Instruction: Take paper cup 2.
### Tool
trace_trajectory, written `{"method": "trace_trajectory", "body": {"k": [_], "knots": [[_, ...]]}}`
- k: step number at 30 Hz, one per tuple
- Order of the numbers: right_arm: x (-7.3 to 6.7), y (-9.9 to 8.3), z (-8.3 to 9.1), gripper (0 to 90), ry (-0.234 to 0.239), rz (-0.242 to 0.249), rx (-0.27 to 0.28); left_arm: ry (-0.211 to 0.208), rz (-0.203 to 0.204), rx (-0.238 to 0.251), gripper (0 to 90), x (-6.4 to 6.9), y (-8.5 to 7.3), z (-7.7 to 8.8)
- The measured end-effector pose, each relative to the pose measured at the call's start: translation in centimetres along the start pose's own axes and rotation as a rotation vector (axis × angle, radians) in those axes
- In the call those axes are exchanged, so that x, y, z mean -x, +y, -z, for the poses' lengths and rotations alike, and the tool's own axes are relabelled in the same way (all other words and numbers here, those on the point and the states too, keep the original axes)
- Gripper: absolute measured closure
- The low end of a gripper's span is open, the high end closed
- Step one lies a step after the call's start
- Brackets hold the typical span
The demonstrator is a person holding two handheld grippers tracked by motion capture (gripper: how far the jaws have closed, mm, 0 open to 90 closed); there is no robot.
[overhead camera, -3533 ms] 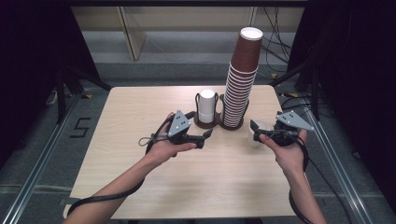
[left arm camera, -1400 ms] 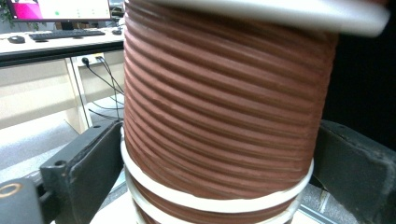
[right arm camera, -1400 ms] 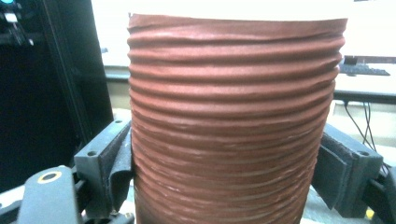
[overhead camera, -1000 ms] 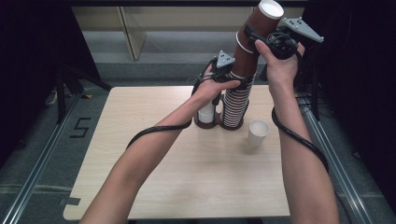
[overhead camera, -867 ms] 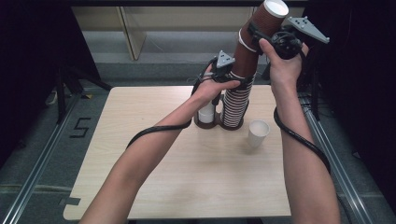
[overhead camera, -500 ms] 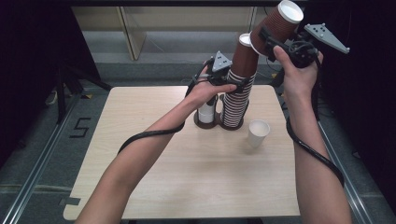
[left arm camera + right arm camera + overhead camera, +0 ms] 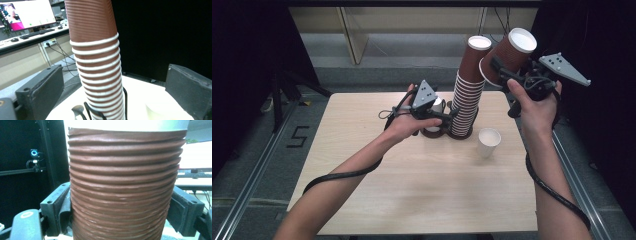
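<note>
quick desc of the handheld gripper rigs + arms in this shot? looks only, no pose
Both arms are bare, no sleeves. The left gripper and right gripper are black-bodied, each topped by a grey three-cornered plate with small dark dots. A black cable trails from each along the forearm. The jaws are blocky and black, with bolt holes showing in the gripper views.

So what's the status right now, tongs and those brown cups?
Right tongs clamped on one brown cup, lifted clear. Left tongs open around the cup stack, jaws just widened. White cup stands below on the table.
</note>
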State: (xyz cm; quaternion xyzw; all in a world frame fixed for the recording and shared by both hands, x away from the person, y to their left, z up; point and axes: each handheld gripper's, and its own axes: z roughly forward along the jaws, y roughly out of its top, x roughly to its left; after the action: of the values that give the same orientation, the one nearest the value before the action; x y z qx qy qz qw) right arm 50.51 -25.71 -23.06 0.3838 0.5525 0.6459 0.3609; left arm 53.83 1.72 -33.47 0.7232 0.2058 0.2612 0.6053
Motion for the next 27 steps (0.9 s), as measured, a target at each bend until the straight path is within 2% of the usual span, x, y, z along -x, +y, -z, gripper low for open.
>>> {"method": "trace_trajectory", "body": {"k": [7,10,14,16,18,19,20,22,27], "knots": [[-1.4,-1.7,1.0,18.2,0.023,0.024,-0.006,-0.003,-0.008,0.000,2.1,0.9,-1.3,2.1],[-2.4,-2.8,1.5,18.3,0.050,0.026,-0.019,-0.014,0.002,0.005,2.6,1.6,-1.9,3.3],[-3.1,-3.8,1.9,18.3,0.073,0.022,-0.033,-0.018,-0.009,0.011,2.7,2.2,-2.4,4.1],[-3.6,-4.5,2.1,18.3,0.085,0.001,-0.048,-0.022,-0.019,0.012,2.7,2.6,-2.7,4.5],[-4.0,-5.8,2.4,18.3,0.097,0.011,-0.054,-0.024,-0.031,0.009,2.7,3.0,-3.1,4.9],[-4.0,-5.8,2.4,18.3,0.097,0.011,-0.054,-0.025,-0.035,0.008,2.7,3.2,-3.3,5.1],[-4.5,-6.8,2.9,18.3,0.105,-0.002,-0.072,-0.014,-0.049,0.000,2.8,3.5,-3.8,5.5],[-4.5,-7.2,3.0,18.3,0.107,0.004,-0.076,-0.013,-0.049,0.002,2.9,3.7,-4.0,5.6],[-5.0,-10.3,4.0,18.3,0.117,-0.006,-0.129,-0.020,-0.041,-0.008,2.9,4.2,-5.8,6.7]]}}
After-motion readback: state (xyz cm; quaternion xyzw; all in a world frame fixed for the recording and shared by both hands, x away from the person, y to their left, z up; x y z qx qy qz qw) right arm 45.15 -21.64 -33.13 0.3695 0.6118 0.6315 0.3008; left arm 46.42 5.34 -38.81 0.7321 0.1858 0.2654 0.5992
